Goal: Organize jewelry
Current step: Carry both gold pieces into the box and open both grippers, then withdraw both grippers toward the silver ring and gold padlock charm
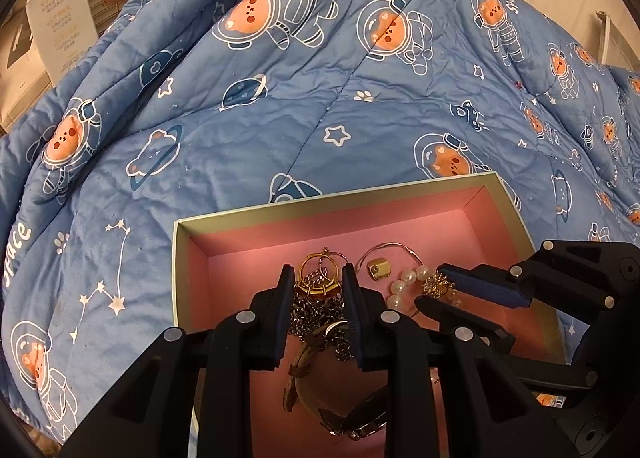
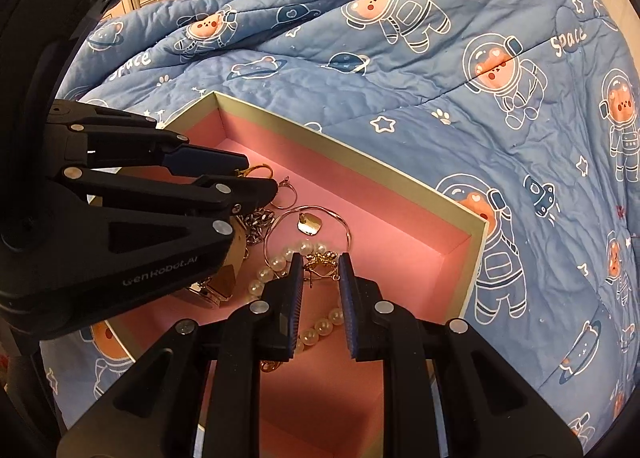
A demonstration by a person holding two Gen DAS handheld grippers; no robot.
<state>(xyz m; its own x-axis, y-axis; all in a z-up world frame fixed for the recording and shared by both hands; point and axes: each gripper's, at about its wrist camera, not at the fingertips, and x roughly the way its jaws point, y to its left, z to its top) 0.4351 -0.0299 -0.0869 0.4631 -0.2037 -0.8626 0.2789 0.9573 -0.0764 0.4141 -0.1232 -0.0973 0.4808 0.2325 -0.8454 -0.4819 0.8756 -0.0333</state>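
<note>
We see both grippers' jaws parted over the pink box (image 1: 192, 258): left gripper (image 1: 316, 278) perhaps touching the gold ring (image 1: 318, 278), right gripper (image 2: 320, 262) around a gold charm (image 2: 322, 260), neither clamped.

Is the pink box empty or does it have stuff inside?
Not empty: the pink box holds a pearl bracelet, chains and a watch.

1 box (image 1: 504, 194), 2 tools (image 1: 316, 278)
</note>
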